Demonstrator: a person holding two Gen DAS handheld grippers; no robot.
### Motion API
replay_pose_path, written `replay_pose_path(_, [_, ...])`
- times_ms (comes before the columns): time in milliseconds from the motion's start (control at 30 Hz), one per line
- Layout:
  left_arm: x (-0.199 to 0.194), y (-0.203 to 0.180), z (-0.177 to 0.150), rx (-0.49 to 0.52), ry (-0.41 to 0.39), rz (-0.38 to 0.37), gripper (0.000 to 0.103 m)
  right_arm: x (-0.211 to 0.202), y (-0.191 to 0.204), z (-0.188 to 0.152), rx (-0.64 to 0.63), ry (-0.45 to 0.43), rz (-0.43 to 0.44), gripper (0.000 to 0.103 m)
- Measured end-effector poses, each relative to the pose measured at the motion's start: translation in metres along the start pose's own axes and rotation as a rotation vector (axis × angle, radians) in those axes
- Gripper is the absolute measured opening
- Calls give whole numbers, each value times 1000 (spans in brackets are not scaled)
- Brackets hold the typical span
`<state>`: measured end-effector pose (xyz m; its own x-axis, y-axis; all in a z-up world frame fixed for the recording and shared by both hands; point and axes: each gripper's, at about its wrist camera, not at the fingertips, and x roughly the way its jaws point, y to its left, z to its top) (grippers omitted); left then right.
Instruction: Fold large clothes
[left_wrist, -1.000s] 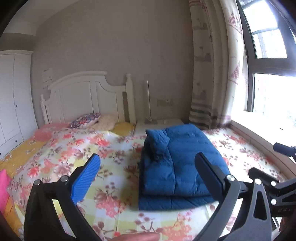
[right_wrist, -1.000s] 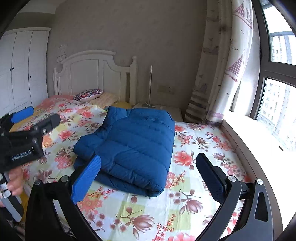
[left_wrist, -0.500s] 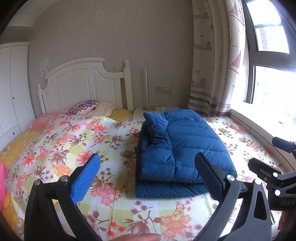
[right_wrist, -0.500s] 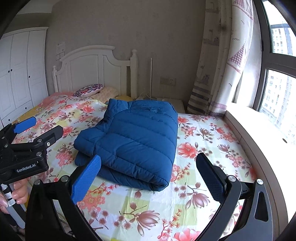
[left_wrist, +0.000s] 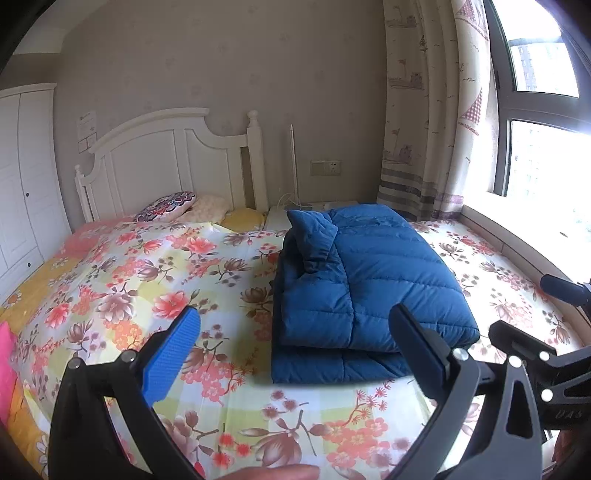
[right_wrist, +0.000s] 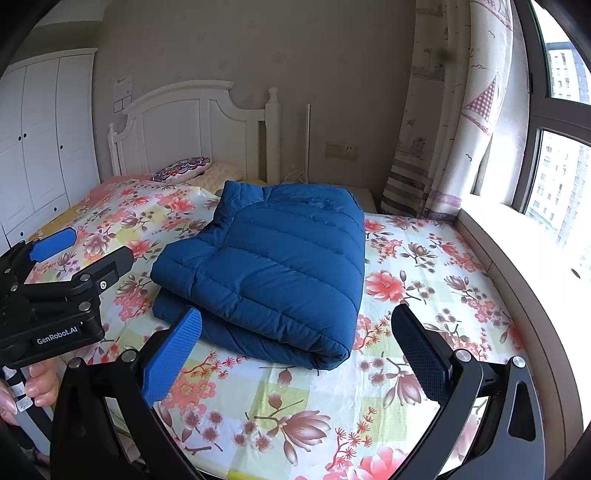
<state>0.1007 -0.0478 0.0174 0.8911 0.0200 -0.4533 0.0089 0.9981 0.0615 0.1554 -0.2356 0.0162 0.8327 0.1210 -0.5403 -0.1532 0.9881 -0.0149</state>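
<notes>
Blue down jacket (right_wrist: 273, 266) lies folded mid-frame on the floral bedspread (right_wrist: 424, 258). My left gripper (left_wrist: 295, 354) and right gripper (right_wrist: 295, 350) hover spread wide, empty. I judge only pressing the puffy layers flat remains.

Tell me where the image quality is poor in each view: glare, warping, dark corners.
Left wrist view: the window is blown out white, the headboard bows from fisheye warp, corners are black. Right wrist view: glare washes out the sill, the wardrobe leans; the blue jacket stays sharp.
</notes>
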Motion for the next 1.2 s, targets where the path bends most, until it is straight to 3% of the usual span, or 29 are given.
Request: replay_pose_path(1200, [5,2,-12,9,42,12,101,8,4,-10,-2,26,29,99])
